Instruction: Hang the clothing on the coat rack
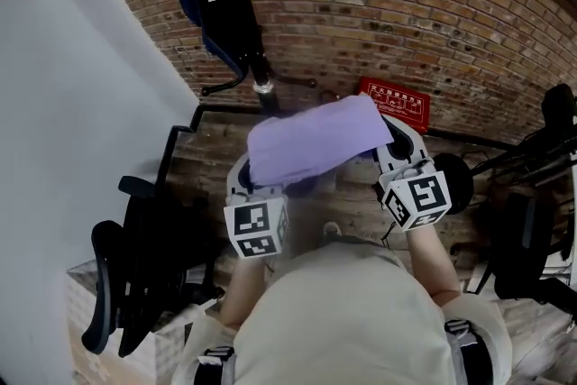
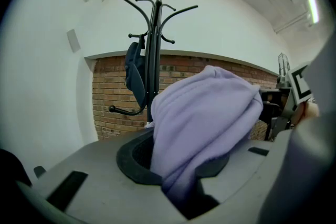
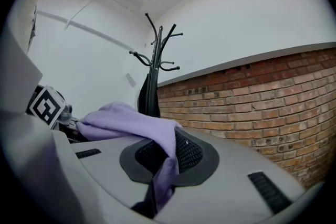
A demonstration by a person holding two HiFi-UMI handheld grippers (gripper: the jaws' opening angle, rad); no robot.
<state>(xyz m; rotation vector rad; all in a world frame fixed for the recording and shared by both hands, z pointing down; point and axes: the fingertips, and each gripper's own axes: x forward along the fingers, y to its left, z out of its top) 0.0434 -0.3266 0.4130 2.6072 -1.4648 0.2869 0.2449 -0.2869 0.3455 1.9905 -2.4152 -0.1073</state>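
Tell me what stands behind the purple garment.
The black coat rack, a dark blue item hanging on it, before a brick wall. The purple garment hides the pole's lowest part.

A brick wall (image 1: 406,22) meets a plain white wall (image 1: 72,104) on the left. A red sign (image 1: 394,103) stands at the brick wall's foot. The floor (image 1: 212,153) is perhaps wood. A black chair (image 1: 135,266) is near the white wall, and a ceiling light (image 2: 313,8) is on
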